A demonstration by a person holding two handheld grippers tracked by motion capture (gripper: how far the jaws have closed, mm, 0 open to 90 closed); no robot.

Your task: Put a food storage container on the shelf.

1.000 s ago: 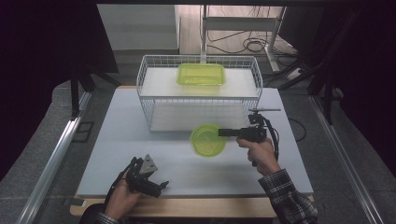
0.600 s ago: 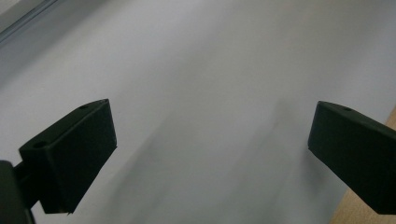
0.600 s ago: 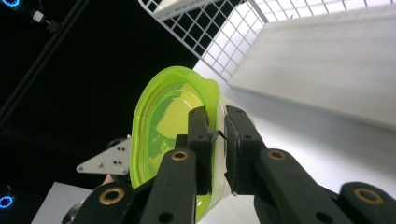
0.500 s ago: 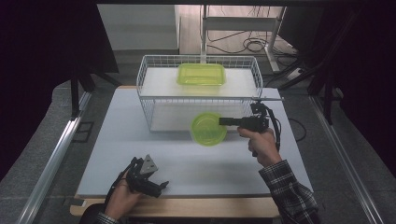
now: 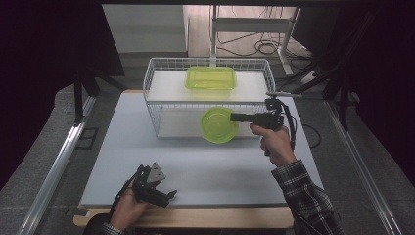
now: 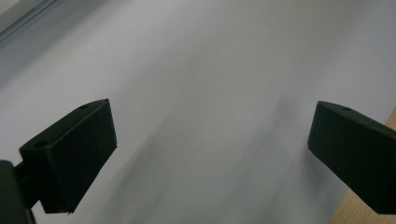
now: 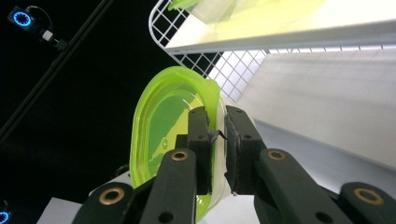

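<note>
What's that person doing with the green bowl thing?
A person holds a gripper in each hand at a table. The right gripper has its jaws pinched on the rim of a round green container and holds it up in front of the white wire rack, level with the rack's lower shelf. A rectangular green container sits on the rack's top shelf. The left gripper is low at the near edge of the table, jaws wide open, holding nothing.

My right gripper (image 7: 217, 140) was black, its linkage arms pinned with brass-ringed rivets, a black cable (image 5: 292, 128) looping behind it. My left gripper (image 5: 151, 183) carried a grey three-cornered plate. I wore a plaid sleeve (image 5: 308, 200).
</note>
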